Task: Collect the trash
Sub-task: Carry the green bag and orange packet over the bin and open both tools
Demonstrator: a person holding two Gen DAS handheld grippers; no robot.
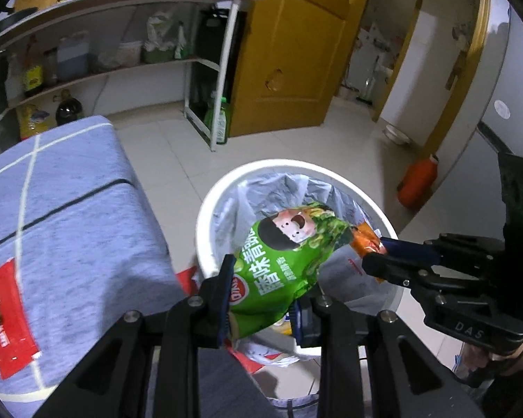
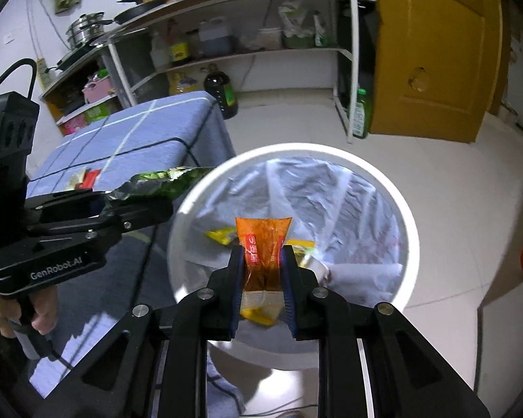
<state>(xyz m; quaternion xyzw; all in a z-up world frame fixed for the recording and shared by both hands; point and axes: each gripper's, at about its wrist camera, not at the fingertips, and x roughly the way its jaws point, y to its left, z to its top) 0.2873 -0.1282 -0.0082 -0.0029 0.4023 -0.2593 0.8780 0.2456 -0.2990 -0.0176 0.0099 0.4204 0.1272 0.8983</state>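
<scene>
Right wrist view, orange sauce packet [image 2: 263, 244] upright, long axis vertical, clamped in right tool [image 2: 263, 278]

We find both wrist cameras looking forward and steeply down, close over the white bin [image 1: 205, 209], the left view from its near-left side, the right view [image 2: 413, 240] more squarely above. Both share the bin, blue-covered tabletop [image 1: 69, 191], shelf rack [image 2: 261, 52] and yellow door [image 1: 296, 52].

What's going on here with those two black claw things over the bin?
A person is clearing trash with a gripper in each hand. The left gripper holds a green chip bag, the right gripper an orange sauce packet. Both hang over the white bin, which already holds a few wrappers. More wrappers lie on the blue table.
</scene>
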